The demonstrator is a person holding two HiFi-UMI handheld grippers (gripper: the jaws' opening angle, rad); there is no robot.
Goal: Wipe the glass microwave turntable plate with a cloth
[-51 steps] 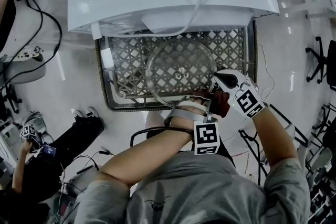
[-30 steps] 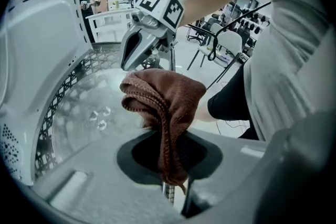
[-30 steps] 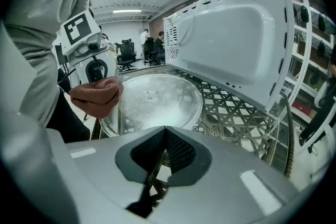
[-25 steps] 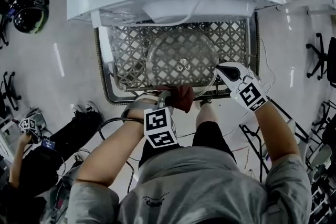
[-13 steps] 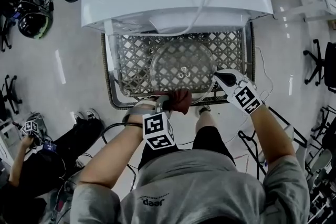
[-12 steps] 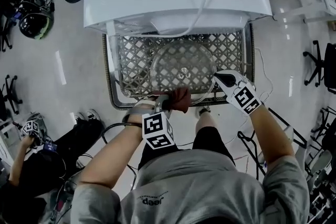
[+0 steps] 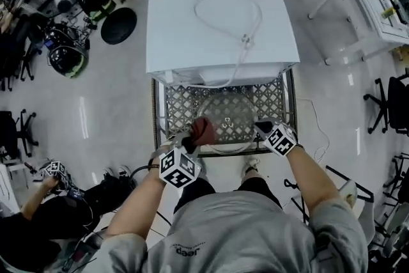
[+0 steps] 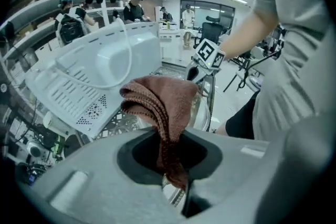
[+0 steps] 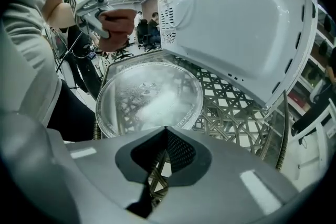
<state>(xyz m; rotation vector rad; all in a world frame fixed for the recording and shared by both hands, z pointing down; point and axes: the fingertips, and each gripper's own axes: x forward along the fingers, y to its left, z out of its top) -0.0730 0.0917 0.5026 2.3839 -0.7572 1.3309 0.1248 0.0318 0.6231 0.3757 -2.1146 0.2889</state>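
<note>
Brown cloth (image 8: pixel 163 105) clamped in left hand-held gripper (image 8: pixel 167 165).

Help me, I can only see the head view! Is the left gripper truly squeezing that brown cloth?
Observer: Yes. The left gripper view shows the left gripper with its jaws shut on the brown cloth, which bunches up above them.
Operator: Is the plate dirty?
Observer: The right gripper view shows droplets and a cloudy white smear on the glass plate.
Operator: Is the cloth wiping it?
Observer: Not now. From that view the cloth looks lifted above the plate's far rim, off the glass.
</note>
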